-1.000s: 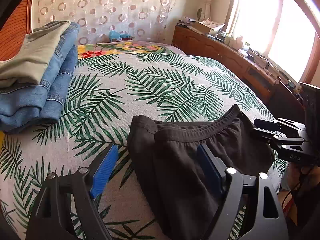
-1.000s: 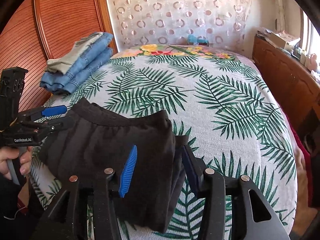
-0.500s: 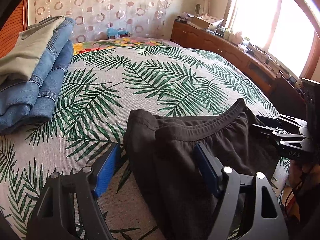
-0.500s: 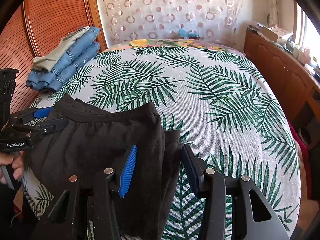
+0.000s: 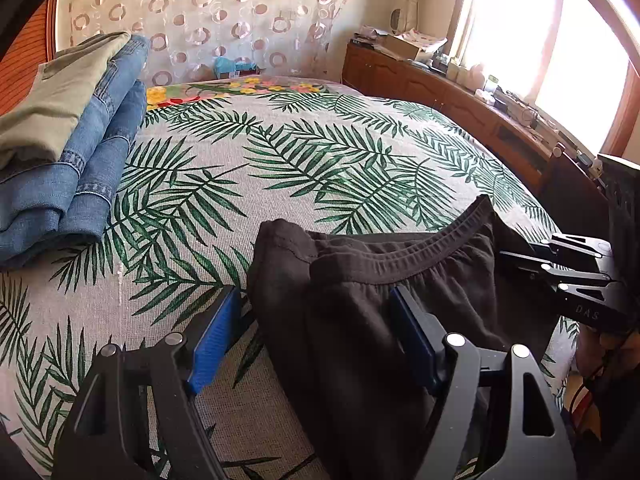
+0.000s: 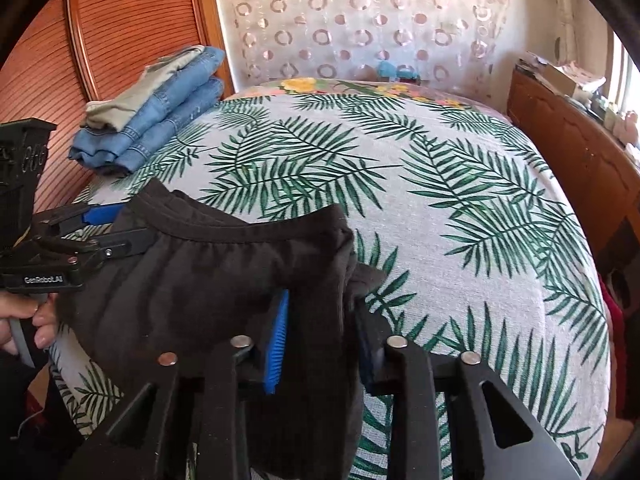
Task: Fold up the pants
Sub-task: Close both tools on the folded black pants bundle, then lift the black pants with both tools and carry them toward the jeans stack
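Black pants (image 5: pixel 360 300) lie folded near the front of the bed, waistband (image 5: pixel 432 248) turned toward the far side. My left gripper (image 5: pixel 316 336) is open, its jaws standing on either side of the pants' left edge; it also shows in the right wrist view (image 6: pixel 104 228). My right gripper (image 6: pixel 324 336) is open too, jaws on either side of the pants' (image 6: pixel 224 288) right edge; it also shows in the left wrist view (image 5: pixel 532 250). Neither gripper visibly pinches the cloth.
The bed (image 5: pixel 280 152) has a palm-leaf cover. A stack of folded jeans (image 5: pixel 68 168) with an olive garment on top lies at the far left, also in the right wrist view (image 6: pixel 160 120). A wooden sideboard (image 5: pixel 480 112) runs along the right under the window.
Both grippers have moved forward over the bed with the pants' edges between their jaws. The jeans stack looms closer on the left. Jaw openings look unchanged.
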`<state>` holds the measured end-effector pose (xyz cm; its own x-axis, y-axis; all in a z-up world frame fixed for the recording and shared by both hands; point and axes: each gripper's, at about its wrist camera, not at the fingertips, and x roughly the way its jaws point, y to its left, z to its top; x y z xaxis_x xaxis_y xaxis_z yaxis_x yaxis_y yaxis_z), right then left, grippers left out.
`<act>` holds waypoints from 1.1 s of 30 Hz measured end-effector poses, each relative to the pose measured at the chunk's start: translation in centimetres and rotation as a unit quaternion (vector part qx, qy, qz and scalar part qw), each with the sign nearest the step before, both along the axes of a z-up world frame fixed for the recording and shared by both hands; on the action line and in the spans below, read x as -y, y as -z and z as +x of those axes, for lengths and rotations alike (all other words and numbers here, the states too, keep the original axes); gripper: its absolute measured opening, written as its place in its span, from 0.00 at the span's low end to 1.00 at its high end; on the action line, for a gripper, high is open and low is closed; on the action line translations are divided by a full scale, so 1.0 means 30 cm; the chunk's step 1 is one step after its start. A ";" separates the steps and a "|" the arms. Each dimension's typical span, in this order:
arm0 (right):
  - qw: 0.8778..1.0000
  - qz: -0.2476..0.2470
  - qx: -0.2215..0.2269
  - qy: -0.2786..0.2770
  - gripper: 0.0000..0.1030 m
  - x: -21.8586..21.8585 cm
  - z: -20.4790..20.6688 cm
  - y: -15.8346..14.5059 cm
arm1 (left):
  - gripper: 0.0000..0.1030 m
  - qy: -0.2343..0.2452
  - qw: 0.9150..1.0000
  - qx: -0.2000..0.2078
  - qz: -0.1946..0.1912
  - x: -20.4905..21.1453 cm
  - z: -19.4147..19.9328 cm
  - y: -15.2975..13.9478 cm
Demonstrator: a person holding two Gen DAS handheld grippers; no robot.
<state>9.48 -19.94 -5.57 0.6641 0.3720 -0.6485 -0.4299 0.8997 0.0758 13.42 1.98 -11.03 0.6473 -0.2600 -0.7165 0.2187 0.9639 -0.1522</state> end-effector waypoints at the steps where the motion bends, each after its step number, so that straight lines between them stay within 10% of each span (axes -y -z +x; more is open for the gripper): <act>1: 1.000 0.004 -0.001 -0.003 0.23 0.002 0.001 0.002 | 0.75 0.000 1.000 0.000 0.001 0.001 -0.001 0.000; 14: 1.000 0.028 0.003 -0.011 0.11 0.022 -0.012 -0.001 | 0.22 0.035 0.999 0.016 -0.029 0.015 -0.031 -0.051; 33: 0.993 0.055 0.097 -0.030 0.10 0.064 -0.157 -0.150 | 0.14 0.032 0.989 0.138 -0.033 0.019 -0.176 -0.305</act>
<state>4.77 -21.86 -1.07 0.7477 0.4755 -0.4635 -0.4981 0.8632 0.0820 8.13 1.42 -1.87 0.7966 -0.3469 -0.4951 0.3206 0.9367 -0.1406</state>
